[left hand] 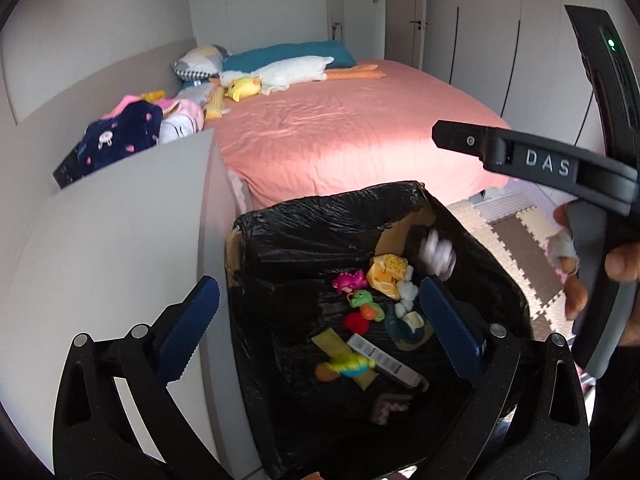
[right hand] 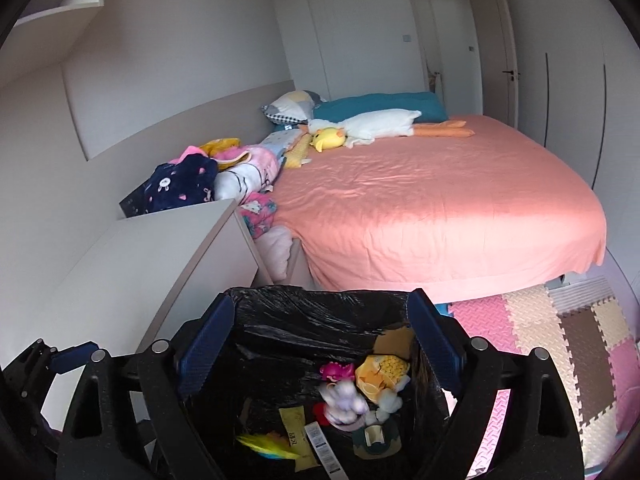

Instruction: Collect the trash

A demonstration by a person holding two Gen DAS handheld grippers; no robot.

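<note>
A cardboard bin lined with a black bag (left hand: 320, 228) stands on the floor beside the bed, its rim (right hand: 304, 300) below both grippers. Inside lie small toys, yellow wrappers, cotton balls and a white strip. My left gripper (left hand: 320, 300) hangs open over the bin with nothing between its blue pads. My right gripper (right hand: 320, 312) is open above it too. A blurred white crumpled thing (left hand: 438, 256) shows in mid-air inside the bin, the same blurred white thing (right hand: 344, 400) free of the fingers. A yellow-green piece (right hand: 268, 446) at the bottom is also blurred.
A white bedside cabinet (right hand: 160, 248) stands left of the bin. Behind it is a bed with a pink sheet (right hand: 440, 200), plush toys and a clothes pile (right hand: 208, 176). Foam mats (right hand: 560, 340) cover the floor at right. A hand (left hand: 576, 280) holds the right gripper's body (left hand: 520, 156).
</note>
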